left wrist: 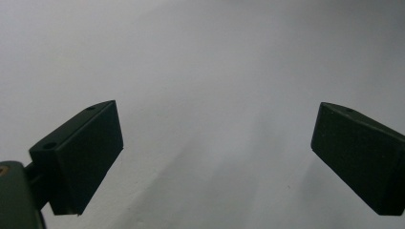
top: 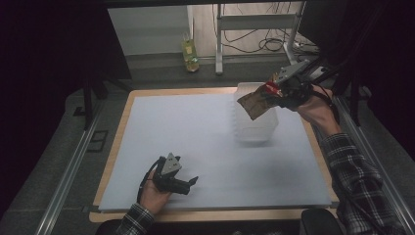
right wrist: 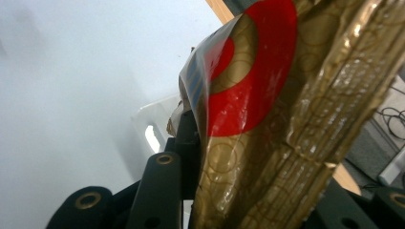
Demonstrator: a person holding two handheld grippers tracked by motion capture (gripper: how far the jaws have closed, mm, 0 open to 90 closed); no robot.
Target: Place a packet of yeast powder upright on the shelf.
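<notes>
Packet (top: 255,100) of gold foil with a red disc hangs pinched between my right gripper (top: 286,90) jaws, above the clear bin (top: 254,127) that stands just under it. I see my left gripper (top: 188,183) low on the white sheet (top: 195,137), jaws spread wide, nothing between them.

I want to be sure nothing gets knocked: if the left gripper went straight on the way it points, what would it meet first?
The left gripper lies low on the white table cover with open jaws, pointing rightward along it. Its path looks free; the translucent container probably stands off that line.
</notes>
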